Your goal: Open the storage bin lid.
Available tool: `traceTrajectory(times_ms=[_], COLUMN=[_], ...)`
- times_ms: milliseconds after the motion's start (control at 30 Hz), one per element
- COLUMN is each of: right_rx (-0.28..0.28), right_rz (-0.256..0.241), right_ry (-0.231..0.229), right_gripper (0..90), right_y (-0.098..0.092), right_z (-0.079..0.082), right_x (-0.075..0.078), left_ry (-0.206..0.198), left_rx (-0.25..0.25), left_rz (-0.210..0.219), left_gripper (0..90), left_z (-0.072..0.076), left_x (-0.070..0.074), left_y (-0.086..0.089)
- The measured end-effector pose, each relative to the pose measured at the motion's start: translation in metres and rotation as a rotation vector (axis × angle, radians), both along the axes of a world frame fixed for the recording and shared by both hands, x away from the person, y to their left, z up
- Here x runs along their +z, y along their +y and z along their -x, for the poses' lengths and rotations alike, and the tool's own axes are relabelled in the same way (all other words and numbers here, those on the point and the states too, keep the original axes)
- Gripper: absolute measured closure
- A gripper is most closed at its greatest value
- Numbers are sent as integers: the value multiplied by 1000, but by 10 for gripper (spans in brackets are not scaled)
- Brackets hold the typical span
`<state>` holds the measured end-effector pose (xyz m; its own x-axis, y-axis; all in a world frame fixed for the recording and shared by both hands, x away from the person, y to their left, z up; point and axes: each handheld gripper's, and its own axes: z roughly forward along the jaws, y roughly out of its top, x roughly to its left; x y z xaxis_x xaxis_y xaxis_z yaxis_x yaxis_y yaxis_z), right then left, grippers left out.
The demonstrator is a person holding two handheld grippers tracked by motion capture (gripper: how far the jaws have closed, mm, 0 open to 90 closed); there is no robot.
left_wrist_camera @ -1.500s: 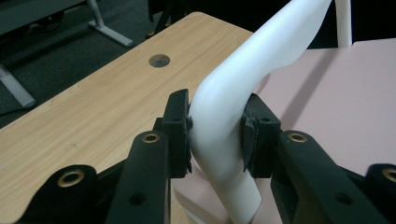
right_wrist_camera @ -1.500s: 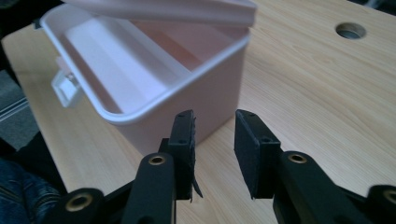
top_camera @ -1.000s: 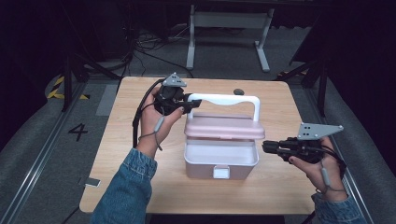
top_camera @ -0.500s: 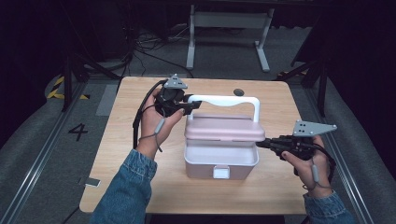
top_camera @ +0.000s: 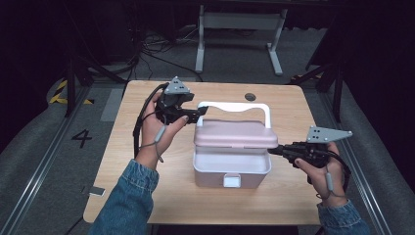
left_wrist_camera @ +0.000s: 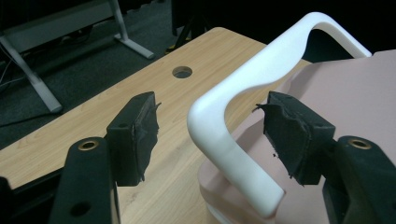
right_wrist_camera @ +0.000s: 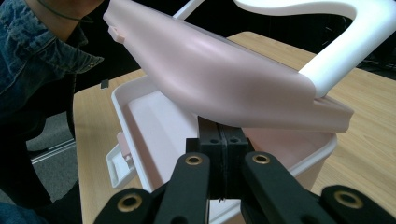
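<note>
Right tool [top_camera: 275, 150] has come in from the right side of the pink box [top_camera: 231, 169] over the last second, and its closed jaw tips now sit just under the right edge of the lid [top_camera: 235, 134]. In the right gripper view the two jaws are pressed flat together with nothing between them, wedged beneath the lid, which is tilted up off the box rim at the front. The white latch [top_camera: 232, 181] on the front wall hangs free, so the box looks unfastened and the lid is partly raised. That suggests the work in hand is opening the box, with the right tool acting as a lever from below rather than gripping.

Left tool [left_wrist_camera: 210, 135] has hardly shifted. Its jaws stand wide apart on either side of the left corner of the white handle [left_wrist_camera: 261, 93], without touching it; one pad is over the wooden surface [top_camera: 147, 196], the other over the lid. The handle stands upright behind the lid.

The box sits near the middle of the surface, between the two hands, its front toward the person. Its inside, as far as visible, looks empty.
</note>
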<state>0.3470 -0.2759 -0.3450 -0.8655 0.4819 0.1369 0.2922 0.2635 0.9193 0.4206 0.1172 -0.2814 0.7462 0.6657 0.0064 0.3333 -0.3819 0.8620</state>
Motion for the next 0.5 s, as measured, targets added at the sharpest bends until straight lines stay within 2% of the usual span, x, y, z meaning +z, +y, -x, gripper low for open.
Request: traceTrajectory(times_ms=[167, 233, 500], right_rx=[-3, -5, -9], right_rz=[-5, -4, -1], right_ry=[2, 0, 0], right_gripper=[900, 900, 900], right_y=[0, 0, 1], right_z=[0, 0, -2], right_x=[1, 1, 2], left_ry=[12, 4, 24], left_rx=[-13, -21, -60], left_rz=[-12, -22, -15], left_gripper=[348, 344, 320], left_z=[9, 13, 29], left_x=[1, 3, 4], left_y=[10, 16, 33])
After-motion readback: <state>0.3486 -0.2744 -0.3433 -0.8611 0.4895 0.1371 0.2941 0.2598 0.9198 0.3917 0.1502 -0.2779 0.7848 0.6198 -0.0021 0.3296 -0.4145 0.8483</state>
